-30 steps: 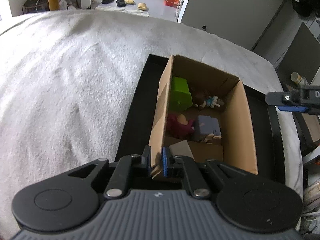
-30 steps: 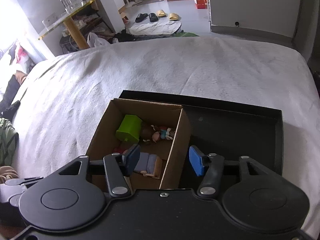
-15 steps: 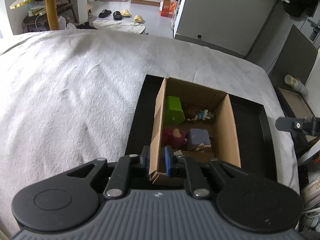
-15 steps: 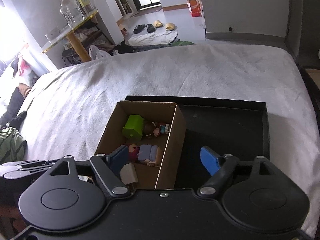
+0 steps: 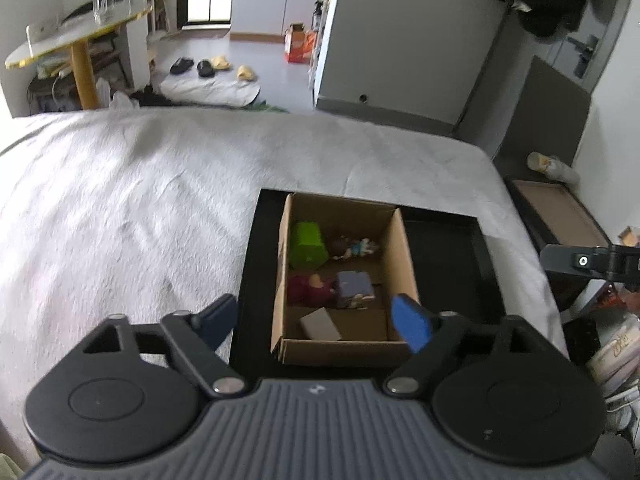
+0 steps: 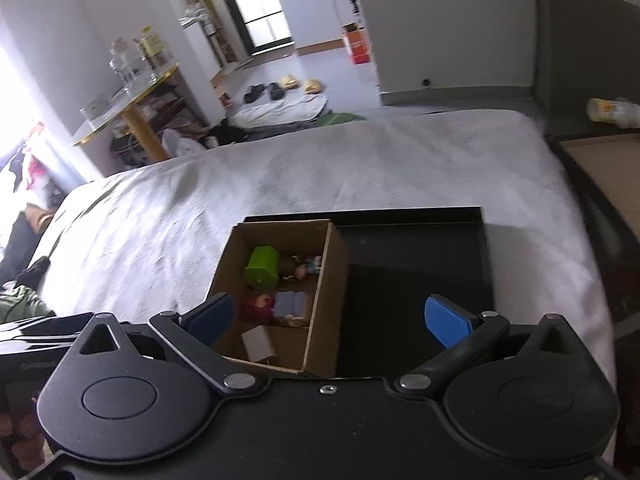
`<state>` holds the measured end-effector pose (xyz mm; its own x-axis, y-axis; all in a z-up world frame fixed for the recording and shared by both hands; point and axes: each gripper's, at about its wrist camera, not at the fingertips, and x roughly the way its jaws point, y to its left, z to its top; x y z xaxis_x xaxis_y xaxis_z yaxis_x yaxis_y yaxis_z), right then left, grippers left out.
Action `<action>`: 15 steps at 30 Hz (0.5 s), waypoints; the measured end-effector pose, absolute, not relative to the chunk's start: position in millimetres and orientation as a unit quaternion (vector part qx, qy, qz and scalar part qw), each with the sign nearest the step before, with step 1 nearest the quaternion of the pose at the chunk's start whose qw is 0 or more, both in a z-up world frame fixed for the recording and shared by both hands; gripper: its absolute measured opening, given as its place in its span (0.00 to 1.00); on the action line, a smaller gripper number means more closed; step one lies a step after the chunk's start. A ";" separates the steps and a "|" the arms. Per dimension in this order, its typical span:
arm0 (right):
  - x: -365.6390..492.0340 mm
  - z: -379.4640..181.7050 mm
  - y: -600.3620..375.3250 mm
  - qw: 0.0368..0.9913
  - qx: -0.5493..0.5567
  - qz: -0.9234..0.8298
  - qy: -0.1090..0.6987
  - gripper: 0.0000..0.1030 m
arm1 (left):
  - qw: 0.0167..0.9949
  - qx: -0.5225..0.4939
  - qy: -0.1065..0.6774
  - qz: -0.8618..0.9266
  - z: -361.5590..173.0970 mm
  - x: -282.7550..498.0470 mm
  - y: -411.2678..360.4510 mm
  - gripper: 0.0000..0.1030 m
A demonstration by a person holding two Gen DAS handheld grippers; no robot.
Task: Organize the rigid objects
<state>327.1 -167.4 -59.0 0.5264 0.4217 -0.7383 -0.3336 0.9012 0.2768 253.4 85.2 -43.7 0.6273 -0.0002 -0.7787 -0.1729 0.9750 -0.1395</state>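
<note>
An open cardboard box (image 5: 404, 256) (image 6: 326, 300) sits in the left part of a black tray (image 5: 448, 264) (image 6: 416, 264) on the bed. Inside lie a green block (image 5: 306, 244) (image 6: 262, 267), a small doll (image 5: 356, 248), a maroon figure (image 5: 310, 286), a blue-purple block figure (image 5: 354, 288) and a grey block (image 5: 320, 324). My left gripper (image 5: 314, 322) hangs above the box's near end, its jaws opening and its pads touching nothing. My right gripper (image 6: 329, 320) hovers over the box's right wall, its jaws also opening wide and holding nothing.
A pale grey blanket (image 5: 140, 200) covers the bed around the tray. Right of the bed stand a cardboard-topped crate (image 5: 560, 212) and a bottle (image 5: 552, 166). A round table on a yellow leg (image 5: 80, 68) and slippers (image 5: 208, 66) are beyond the far edge.
The left gripper let go of the box's near wall and spread wide. The right jaws widened too. Both grippers rose and drew back, so the box looks smaller.
</note>
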 end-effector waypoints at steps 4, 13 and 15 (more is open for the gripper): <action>311.7 -51.5 -174.7 0.878 0.057 0.208 0.427 1.00 | 0.899 -0.104 0.422 0.046 -33.6 241.7 78.9 0.90; 271.4 -31.4 -188.1 0.898 0.054 0.200 0.388 1.00 | 0.905 -0.103 0.409 0.057 -19.1 209.5 69.4 0.96; 262.6 -28.4 -190.9 0.900 0.051 0.195 0.386 1.00 | 0.906 -0.103 0.407 0.057 -15.7 201.2 67.6 0.97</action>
<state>262.6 -190.9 -28.4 0.6251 0.3907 -0.6757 -0.3124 0.9186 0.2421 201.2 67.6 -15.7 0.6628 0.0200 -0.7485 -0.1881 0.9720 -0.1406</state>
